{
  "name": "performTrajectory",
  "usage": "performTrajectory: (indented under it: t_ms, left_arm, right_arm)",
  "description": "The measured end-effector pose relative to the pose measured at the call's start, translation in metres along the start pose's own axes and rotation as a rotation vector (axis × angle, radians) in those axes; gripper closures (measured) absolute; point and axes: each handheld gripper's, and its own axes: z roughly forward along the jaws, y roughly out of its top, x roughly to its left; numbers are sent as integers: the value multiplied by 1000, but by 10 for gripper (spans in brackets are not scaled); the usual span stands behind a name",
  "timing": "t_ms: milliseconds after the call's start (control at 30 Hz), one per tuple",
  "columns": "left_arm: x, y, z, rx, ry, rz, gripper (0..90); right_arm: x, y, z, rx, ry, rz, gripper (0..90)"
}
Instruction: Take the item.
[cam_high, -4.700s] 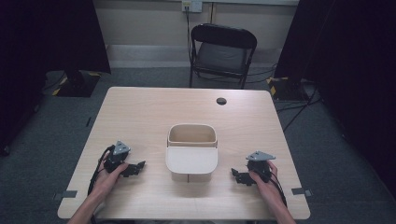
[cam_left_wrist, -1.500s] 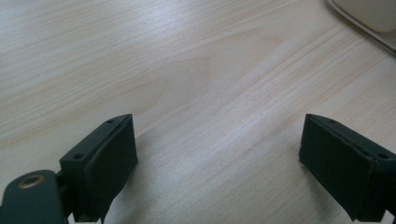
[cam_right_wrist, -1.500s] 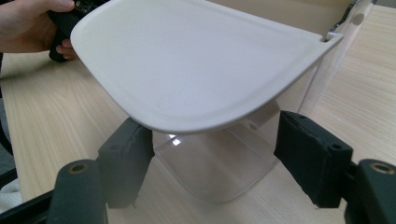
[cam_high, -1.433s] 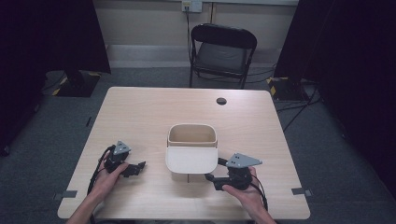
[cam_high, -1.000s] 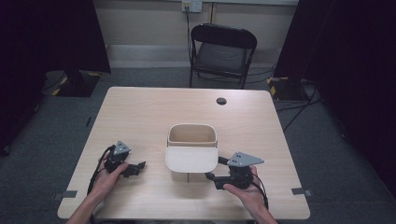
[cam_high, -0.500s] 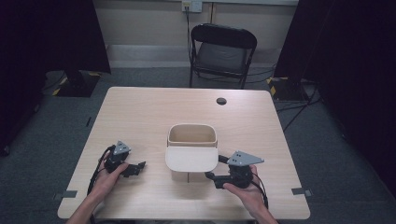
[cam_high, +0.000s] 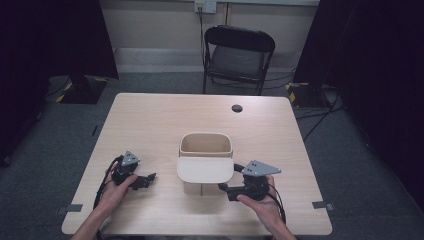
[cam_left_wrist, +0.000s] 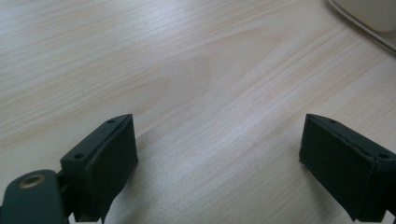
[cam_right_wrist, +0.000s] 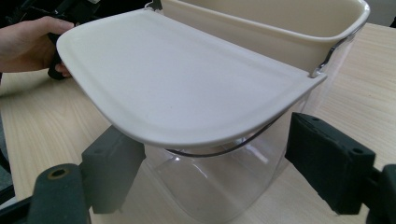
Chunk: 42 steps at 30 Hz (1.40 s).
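Bin (cam_high: 205, 165) lid level | right gripper (cam_high: 223, 188) jaws just widened, beside bin | left gripper (cam_high: 150, 177) wide, empty

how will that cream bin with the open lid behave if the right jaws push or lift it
The bin looks like thin clear plastic and seems empty, so probably light and apt to slide on the smooth table. Its lid juts out on one side, so it may tip that way. The thin wire handle would likely swing.
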Motion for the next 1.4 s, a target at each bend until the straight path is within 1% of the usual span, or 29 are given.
performTrajectory:
  t_ms: [133, 267, 733, 1200, 1233, 1300, 1400]
  left_arm:
    - [0, 0, 0, 0, 0, -1, 105]
    - [0, 0, 0, -1, 0, 0, 105]
    - [0, 0, 0, -1, 0, -1, 105]
    - [0, 0, 0, -1, 1, 0, 105]
    - [0, 0, 0, -1, 1, 0, 105]
    - [0, 0, 0, 0, 1, -1, 105]
    - [0, 0, 0, -1, 1, 0, 105]
  right_arm:
    - [0, 0, -1, -4, -4, 3, 197]
    - [-1, 1, -2, -3, 2, 12, 203]
    - [-1, 4, -4, -3, 2, -5, 209]
    - [1, 6, -4, -26, -1, -8, 205]
    - [1, 6, -4, -27, -1, -7, 204]
    - [0, 7, -4, -32, 8, 14, 203]
    - [-1, 8, -3, -31, 11, 19, 202]
